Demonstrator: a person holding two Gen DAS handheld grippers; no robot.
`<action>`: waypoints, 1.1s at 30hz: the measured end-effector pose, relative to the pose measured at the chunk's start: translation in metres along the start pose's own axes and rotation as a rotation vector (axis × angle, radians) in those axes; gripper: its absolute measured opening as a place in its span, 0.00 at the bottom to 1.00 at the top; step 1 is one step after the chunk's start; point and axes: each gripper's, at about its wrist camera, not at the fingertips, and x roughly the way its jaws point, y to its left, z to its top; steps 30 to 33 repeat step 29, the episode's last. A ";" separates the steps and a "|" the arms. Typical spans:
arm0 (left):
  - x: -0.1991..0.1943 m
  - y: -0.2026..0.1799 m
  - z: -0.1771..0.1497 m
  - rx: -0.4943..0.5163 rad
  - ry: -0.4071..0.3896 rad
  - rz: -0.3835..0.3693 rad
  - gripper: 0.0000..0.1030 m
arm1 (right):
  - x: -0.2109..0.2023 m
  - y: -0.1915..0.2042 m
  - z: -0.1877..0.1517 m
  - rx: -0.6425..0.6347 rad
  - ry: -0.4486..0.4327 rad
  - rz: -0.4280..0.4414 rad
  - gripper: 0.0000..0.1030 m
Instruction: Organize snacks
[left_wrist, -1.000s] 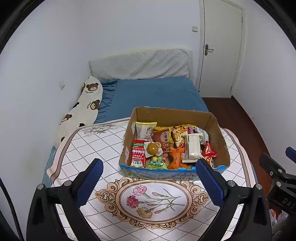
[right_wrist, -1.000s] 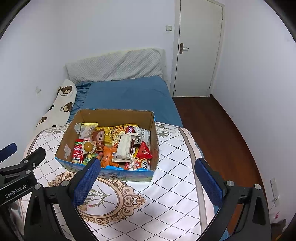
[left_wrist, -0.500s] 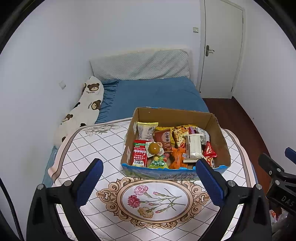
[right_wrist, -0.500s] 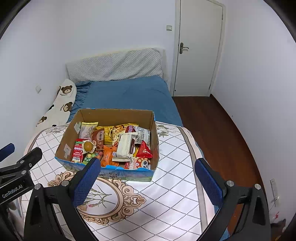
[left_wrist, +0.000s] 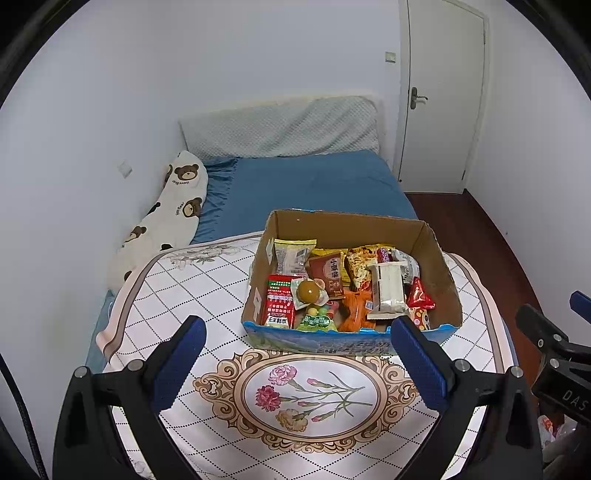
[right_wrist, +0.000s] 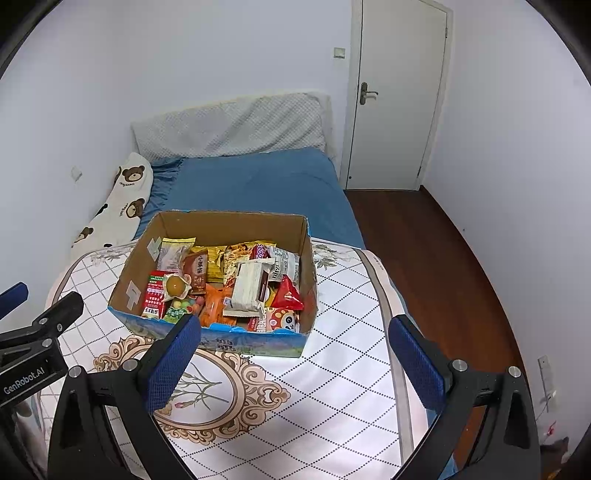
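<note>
Grippers are hovering over the table: the left gripper (left_wrist: 295, 354) and right gripper (right_wrist: 293, 356), black frames with blue textured pads, are both standing wide apart and gripping nothing. Ahead, the brown corrugated cardboard box with a blue printed front (left_wrist: 436, 254) is sitting on the white quilted floral tablecloth (left_wrist: 177, 291), holding the crinkly foil and plastic snack packets (left_wrist: 386, 291) in a loose heap. Such a heap is fitting either sorting pending or gathering complete
</note>
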 end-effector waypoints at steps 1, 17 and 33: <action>0.000 0.000 0.000 0.001 0.001 0.000 1.00 | 0.000 0.000 0.000 0.000 0.000 0.000 1.00; 0.001 0.000 -0.005 0.001 0.002 0.001 1.00 | -0.002 0.002 0.001 -0.004 -0.003 -0.001 1.00; -0.003 -0.001 -0.005 -0.005 -0.024 0.002 1.00 | -0.007 0.002 0.003 -0.006 -0.010 0.007 1.00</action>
